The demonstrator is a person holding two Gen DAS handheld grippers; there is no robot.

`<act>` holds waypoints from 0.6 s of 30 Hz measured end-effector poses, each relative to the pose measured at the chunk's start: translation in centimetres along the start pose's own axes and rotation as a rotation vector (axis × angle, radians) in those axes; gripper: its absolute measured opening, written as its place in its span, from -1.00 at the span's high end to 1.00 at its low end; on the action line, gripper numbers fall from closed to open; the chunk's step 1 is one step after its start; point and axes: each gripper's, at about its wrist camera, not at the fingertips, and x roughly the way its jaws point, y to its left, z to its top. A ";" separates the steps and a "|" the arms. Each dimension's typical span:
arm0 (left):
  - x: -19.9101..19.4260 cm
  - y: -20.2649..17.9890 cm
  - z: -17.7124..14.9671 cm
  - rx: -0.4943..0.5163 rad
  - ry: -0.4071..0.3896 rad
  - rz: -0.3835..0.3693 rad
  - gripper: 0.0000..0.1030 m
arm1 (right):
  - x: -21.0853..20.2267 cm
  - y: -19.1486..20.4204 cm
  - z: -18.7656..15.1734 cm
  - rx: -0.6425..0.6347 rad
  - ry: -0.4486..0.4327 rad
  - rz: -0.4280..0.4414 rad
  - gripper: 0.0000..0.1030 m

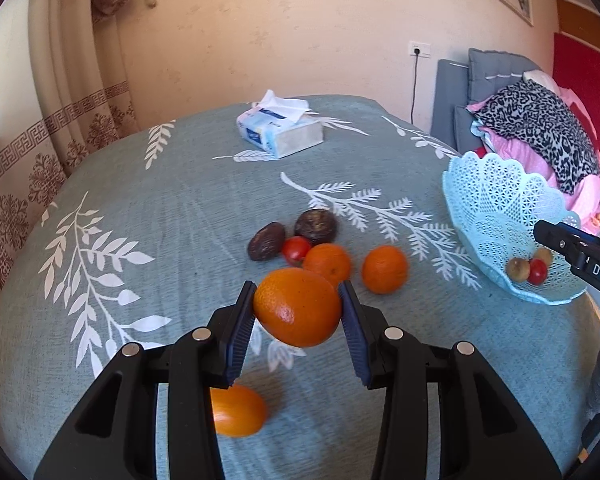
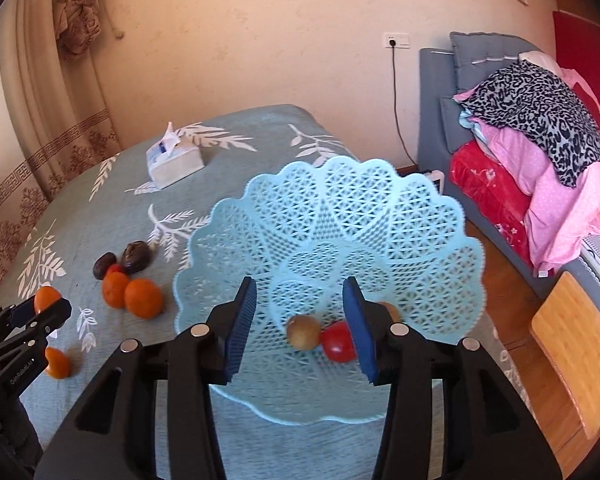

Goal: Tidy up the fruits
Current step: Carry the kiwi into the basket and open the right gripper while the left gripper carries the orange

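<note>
My left gripper (image 1: 298, 288) is shut on a large orange (image 1: 298, 312), held just above the blue-green tablecloth (image 1: 160, 240). On the cloth beyond it lie two oranges (image 1: 385, 269), a small tomato (image 1: 296, 250) and two dark wrinkled fruits (image 1: 315, 224). One more orange (image 1: 238, 410) lies under my left finger. My right gripper (image 2: 300, 284) stands open over the light blue lattice basket (image 2: 340, 208), with nothing between its pads. In the basket lie a brownish fruit (image 2: 304, 332), a red tomato (image 2: 338, 342) and another brown fruit (image 2: 390, 310) half hidden by my right finger.
A tissue box (image 1: 280, 128) sits at the far side of the table. The basket stands near the table's right edge, beside a wooden stool (image 2: 576, 352). A bed with piled bedding (image 2: 520, 140) is behind it, and curtains (image 1: 60, 100) hang at the left.
</note>
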 end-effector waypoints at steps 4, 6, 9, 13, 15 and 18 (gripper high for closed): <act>0.0 -1.3 0.5 0.023 -0.003 -0.014 0.18 | -0.2 -1.2 -0.2 0.017 -0.008 -0.018 0.10; 0.0 -2.2 0.8 0.040 -0.008 -0.028 0.18 | -0.5 -1.7 -0.2 0.027 -0.013 -0.023 0.10; 0.1 -3.7 1.4 0.070 -0.012 -0.056 0.18 | -0.8 -2.3 -0.1 0.038 -0.029 -0.040 0.10; 0.1 -5.9 2.1 0.101 -0.021 -0.106 0.18 | -1.3 -3.0 0.1 0.053 -0.044 -0.047 0.10; 0.0 -7.1 2.5 0.116 -0.030 -0.140 0.18 | -1.5 -3.3 0.1 0.055 -0.050 -0.054 0.10; 0.2 -8.8 3.1 0.127 -0.025 -0.205 0.18 | -1.6 -3.7 0.1 0.064 -0.054 -0.058 0.10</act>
